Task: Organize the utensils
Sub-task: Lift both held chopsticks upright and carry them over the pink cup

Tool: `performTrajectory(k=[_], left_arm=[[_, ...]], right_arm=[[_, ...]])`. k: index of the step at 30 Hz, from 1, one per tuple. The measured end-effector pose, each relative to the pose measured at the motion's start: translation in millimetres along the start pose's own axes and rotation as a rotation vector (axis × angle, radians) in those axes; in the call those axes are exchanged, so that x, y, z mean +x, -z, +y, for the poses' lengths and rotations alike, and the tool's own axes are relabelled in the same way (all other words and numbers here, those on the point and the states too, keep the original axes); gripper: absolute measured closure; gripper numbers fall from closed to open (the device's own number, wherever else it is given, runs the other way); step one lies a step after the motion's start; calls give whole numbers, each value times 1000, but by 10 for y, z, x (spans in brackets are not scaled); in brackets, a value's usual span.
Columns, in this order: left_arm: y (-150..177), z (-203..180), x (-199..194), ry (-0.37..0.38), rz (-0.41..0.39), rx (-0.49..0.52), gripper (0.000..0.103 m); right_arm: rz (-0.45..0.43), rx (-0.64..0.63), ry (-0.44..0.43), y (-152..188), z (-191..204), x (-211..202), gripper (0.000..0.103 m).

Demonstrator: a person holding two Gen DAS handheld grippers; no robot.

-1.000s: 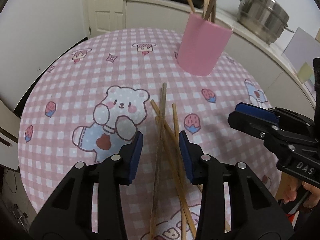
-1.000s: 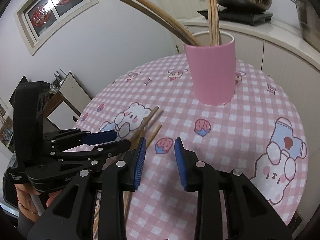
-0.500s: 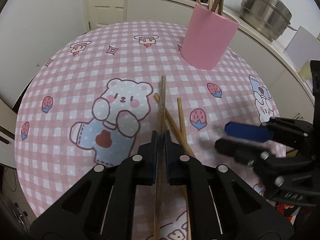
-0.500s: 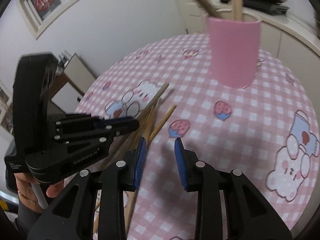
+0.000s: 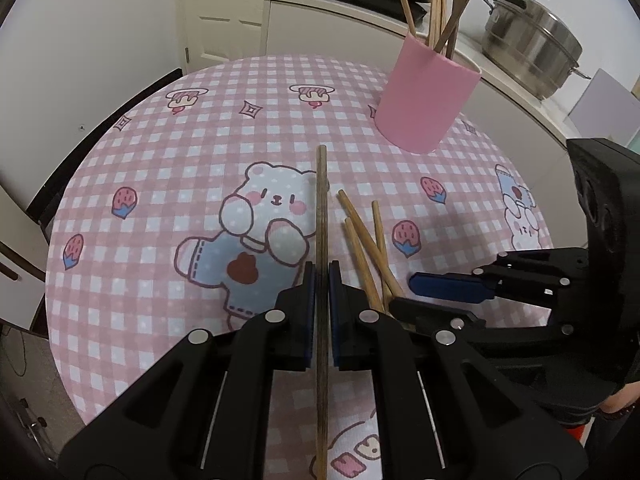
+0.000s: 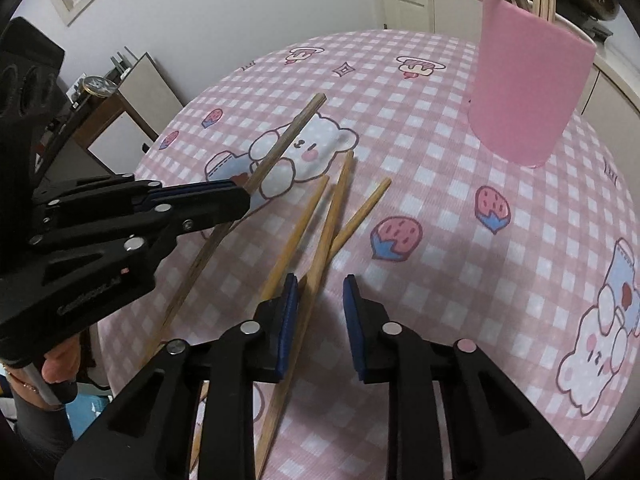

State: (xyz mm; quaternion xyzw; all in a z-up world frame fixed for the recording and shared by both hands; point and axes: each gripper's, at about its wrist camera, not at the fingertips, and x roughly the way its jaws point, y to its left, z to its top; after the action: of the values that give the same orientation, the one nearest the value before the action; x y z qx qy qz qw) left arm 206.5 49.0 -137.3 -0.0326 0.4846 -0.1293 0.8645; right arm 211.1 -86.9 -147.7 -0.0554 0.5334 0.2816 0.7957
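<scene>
My left gripper (image 5: 322, 270) is shut on a dark wooden chopstick (image 5: 321, 208) and holds it lifted off the table, its far tip raised; the stick also shows in the right wrist view (image 6: 288, 136). Three lighter chopsticks (image 5: 362, 240) lie crossed on the pink checked tablecloth (image 5: 160, 168). My right gripper (image 6: 320, 284) is open and low over these loose chopsticks (image 6: 324, 224), with one stick between its fingers. A pink cup (image 5: 426, 96) with several chopsticks stands at the far right of the table; it also shows in the right wrist view (image 6: 528, 92).
A white counter (image 5: 512, 92) with a steel pot (image 5: 532, 52) and a pan stands behind the table. A door (image 5: 224, 12) is at the back left. A small side table (image 6: 104, 116) stands beyond the table's left edge.
My left gripper has shut on the dark chopstick and lifted it. My right gripper has moved down and left over the loose chopsticks, staying open.
</scene>
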Motion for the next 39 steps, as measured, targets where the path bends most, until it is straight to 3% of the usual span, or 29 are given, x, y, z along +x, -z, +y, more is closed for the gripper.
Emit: performTrajectory(k=[6,24,31,39], left_arm=[[-31,-93,-98,25,-27,15,96],[-388,-690,-1058,114,-289,80,96],[-626,-973,-1374,110,-438,101,96],[-920,-1187,-1491,90,-578,91,96]], right_arm=[[-18,-11,20,-26,-22,-20,98],[-345,51,-69,-141,-364,-1231,98],[-503,41,-21,-247,-468,-1669,98],[-644,64,46,-404,-760,-1893,98]])
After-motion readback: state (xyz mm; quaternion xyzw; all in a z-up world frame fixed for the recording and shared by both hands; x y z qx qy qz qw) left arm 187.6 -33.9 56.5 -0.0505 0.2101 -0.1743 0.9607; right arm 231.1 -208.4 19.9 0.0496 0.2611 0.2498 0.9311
